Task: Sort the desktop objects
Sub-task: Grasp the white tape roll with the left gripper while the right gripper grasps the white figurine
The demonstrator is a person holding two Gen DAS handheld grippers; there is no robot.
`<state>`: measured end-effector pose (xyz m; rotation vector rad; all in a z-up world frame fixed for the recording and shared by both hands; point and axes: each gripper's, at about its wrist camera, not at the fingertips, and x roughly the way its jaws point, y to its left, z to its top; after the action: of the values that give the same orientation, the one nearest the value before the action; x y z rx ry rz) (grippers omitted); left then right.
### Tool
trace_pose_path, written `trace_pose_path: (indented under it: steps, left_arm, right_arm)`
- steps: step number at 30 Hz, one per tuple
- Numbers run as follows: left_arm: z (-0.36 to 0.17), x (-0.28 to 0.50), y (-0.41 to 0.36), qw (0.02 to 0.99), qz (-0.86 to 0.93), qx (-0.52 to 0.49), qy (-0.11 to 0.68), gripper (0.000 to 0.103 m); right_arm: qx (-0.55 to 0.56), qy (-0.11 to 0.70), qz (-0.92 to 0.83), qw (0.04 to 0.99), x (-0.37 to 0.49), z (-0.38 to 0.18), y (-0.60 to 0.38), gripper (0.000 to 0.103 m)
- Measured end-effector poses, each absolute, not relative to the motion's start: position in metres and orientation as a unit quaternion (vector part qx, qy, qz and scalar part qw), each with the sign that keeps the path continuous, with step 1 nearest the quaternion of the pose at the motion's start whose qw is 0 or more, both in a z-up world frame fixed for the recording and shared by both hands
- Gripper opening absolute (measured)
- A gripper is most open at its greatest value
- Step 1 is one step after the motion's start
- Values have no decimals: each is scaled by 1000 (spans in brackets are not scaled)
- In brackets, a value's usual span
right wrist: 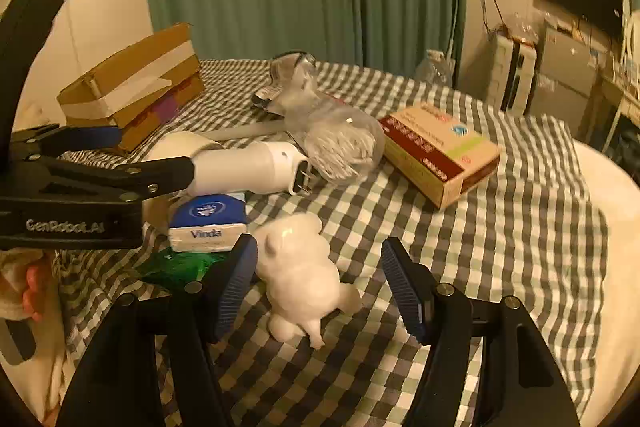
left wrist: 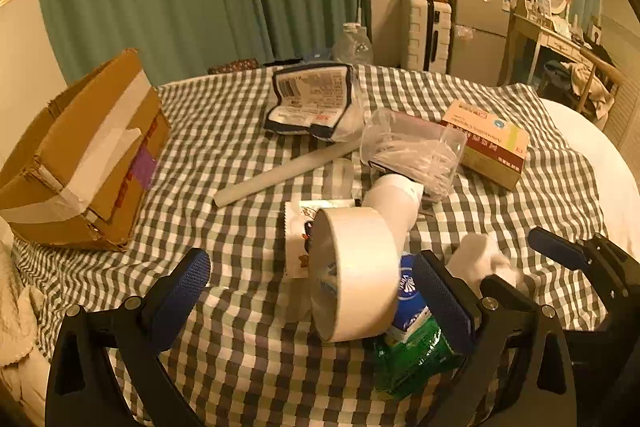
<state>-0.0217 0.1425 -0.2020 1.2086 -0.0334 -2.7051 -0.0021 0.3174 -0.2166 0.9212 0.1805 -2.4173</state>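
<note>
On the checked cloth [left wrist: 248,347] a roll of clear tape [left wrist: 352,275] stands on edge between the fingers of my left gripper [left wrist: 312,297], which is open; its left pad is well clear of the roll. A blue Vinda tissue pack [right wrist: 208,219] lies on a green packet [right wrist: 180,265] beside the roll. In the right wrist view a white plush toy [right wrist: 300,275] lies between the fingers of my right gripper [right wrist: 320,287]. That gripper is open, with a gap on the toy's right side. A white bottle [right wrist: 248,167] lies on its side behind the tissue pack.
An open cardboard box [left wrist: 80,155] stands at the left. Farther back lie a white rod [left wrist: 280,173], a barcoded pouch [left wrist: 312,99], a clear tub of cotton swabs [right wrist: 340,139] and an orange-and-red carton [right wrist: 440,151]. A suitcase [left wrist: 424,31] and a fridge [left wrist: 480,31] stand beyond.
</note>
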Motion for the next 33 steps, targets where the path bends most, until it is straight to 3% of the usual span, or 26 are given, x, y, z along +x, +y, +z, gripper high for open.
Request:
trace_pose_path:
  steps: [6,11,16,21,24,33]
  left_arm:
    - [-219,-31,131,72,-892,446,18,100]
    - [-219,-30,120,69,-888,451,53,56]
    - [-217,-27,127,52,-890,450,45,30]
    - [-213,-26,127,44,-895,442,42,29]
    - [-206,-24,122,51,-900,430,44,29]
    - [-179,-15,89,96,-917,380,81,29]
  right_arm:
    - [353,62,-893,273,-4,-220,315,64]
    - [366,77,-884,279,-6,-226,304,64]
    - [386,102,-874,276,-10,-241,293,64]
    - [386,79,-878,272,-14,-241,298,63]
    - [389,59,-879,270,-18,-240,302,48]
    - [372,11,-897,239,-23,-229,321,48]
